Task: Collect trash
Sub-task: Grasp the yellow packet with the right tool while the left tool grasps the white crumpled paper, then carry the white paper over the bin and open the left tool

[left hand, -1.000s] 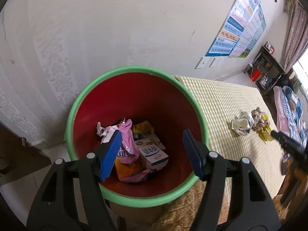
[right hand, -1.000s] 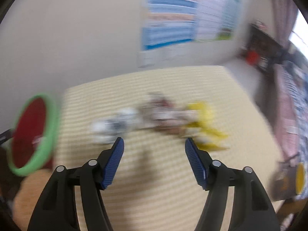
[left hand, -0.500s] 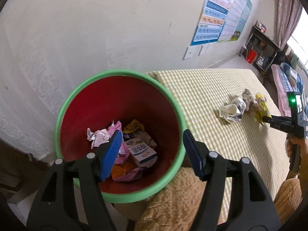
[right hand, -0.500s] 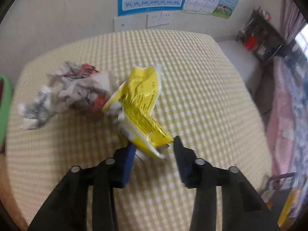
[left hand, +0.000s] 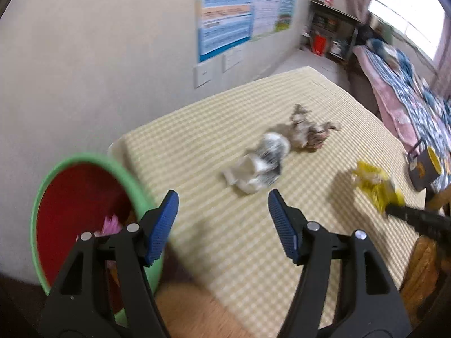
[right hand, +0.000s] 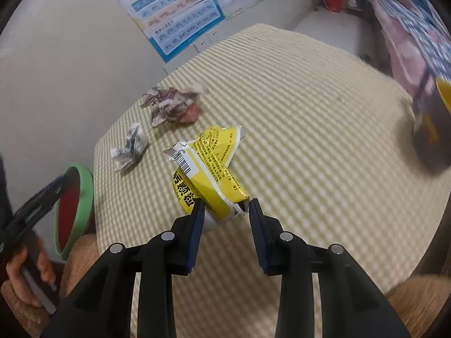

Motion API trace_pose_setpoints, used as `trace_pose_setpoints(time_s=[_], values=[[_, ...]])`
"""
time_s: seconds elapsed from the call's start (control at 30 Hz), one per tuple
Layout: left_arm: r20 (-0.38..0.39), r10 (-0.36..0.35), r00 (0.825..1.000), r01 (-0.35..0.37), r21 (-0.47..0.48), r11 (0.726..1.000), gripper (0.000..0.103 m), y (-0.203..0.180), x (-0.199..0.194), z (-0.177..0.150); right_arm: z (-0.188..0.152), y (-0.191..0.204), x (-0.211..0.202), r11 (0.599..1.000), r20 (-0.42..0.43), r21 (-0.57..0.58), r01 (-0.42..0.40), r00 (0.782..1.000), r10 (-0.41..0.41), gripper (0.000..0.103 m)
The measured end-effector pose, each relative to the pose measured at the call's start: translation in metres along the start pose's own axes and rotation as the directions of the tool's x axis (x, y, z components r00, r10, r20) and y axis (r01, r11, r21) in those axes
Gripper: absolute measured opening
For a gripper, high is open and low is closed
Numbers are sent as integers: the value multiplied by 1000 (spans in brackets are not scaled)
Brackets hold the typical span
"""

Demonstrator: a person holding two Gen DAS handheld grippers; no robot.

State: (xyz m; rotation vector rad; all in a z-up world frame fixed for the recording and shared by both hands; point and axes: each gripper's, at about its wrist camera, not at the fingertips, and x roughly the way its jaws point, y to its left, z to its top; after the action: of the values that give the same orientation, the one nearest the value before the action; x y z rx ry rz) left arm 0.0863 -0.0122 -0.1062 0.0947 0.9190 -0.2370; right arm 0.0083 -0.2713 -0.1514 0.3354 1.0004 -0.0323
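Trash bin (left hand: pixel 84 214), green-rimmed and red inside, now at lower left of the left view, no longer centred. Three scraps out on the checked table (right hand: pixel 310 129): yellow wrapper (right hand: pixel 210 169), crumpled reddish wad (right hand: pixel 172 107), small grey-white wad (right hand: pixel 129 148). Right gripper (right hand: pixel 224 214) newly clamped on the wrapper's near end, mid-frame; ready for carrying binward. Left gripper (left hand: pixel 222 225) gaping, empty, swung toward the scraps.

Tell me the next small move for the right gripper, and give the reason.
Probably carry it left toward the green-rimmed bin. The right gripper looks closed on the end of the yellow wrapper, which seems lifted off the checked tablecloth. The bin sits off the table's left edge.
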Motion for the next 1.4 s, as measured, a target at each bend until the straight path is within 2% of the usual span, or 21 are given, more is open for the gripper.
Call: trace_pose_setpoints(time_s=[0.1, 0.27, 0.33, 0.37, 0.43, 0.57, 0.6, 0.8, 0.9, 1.0, 1.1, 1.2, 1.4], values=[[-15, -14, 1000, 15, 34, 999, 67, -15, 20, 13, -6, 10, 1, 999, -4, -43, 1, 1000, -1, 33], [-88, -5, 996, 13, 86, 996, 68, -34, 61, 25, -6, 11, 9, 998, 9, -61, -33, 999, 33, 38], [-132, -8, 991, 21, 96, 995, 68, -38, 80, 27, -8, 6, 10, 997, 16, -64, -43, 999, 44, 42], [-160, -5, 987, 20, 91, 996, 68, -38, 89, 27, -7, 5, 12, 997, 20, -63, -48, 999, 50, 48], [-168, 32, 985, -16, 96, 995, 60, -37, 94, 27, -6, 1, 11, 997, 37, -56, -56, 998, 58, 52], [-160, 12, 987, 5, 104, 995, 55, -36, 84, 23, -4, -6, 10, 996, 67, -46, -74, 995, 77, 56], [-156, 1, 988, 15, 104, 994, 36, -36, 79, 21, -3, -6, 10, 996, 74, -53, -71, 994, 75, 56], [-166, -46, 985, 54, 45, 998, 35, -33, 47, -6, -3, -2, 14, 994, 64, -97, -55, 996, 61, 58], [-152, -78, 985, 85, 41, 996, 35, -41, 28, -20, -3, 1, 21, 992, 47, -116, -42, 998, 48, 64], [-143, -104, 984, 109, 29, 994, 35, -45, 16, -27, -3, 4, 27, 991, 26, -135, -28, 999, 32, 61], [-119, -108, 987, 112, 26, 993, 35, -41, 1, -31, -4, 4, 32, 990, -1, -138, -7, 1000, 7, 41], [-88, -100, 991, 101, 12, 995, 35, -35, -12, -31, -4, -1, 28, 994, 0, -108, -18, 1000, 18, 38], [-54, -104, 993, 103, -24, 994, 35, -23, -28, -33, -4, 2, 6, 995, 67, -98, -14, 998, 20, 35]])
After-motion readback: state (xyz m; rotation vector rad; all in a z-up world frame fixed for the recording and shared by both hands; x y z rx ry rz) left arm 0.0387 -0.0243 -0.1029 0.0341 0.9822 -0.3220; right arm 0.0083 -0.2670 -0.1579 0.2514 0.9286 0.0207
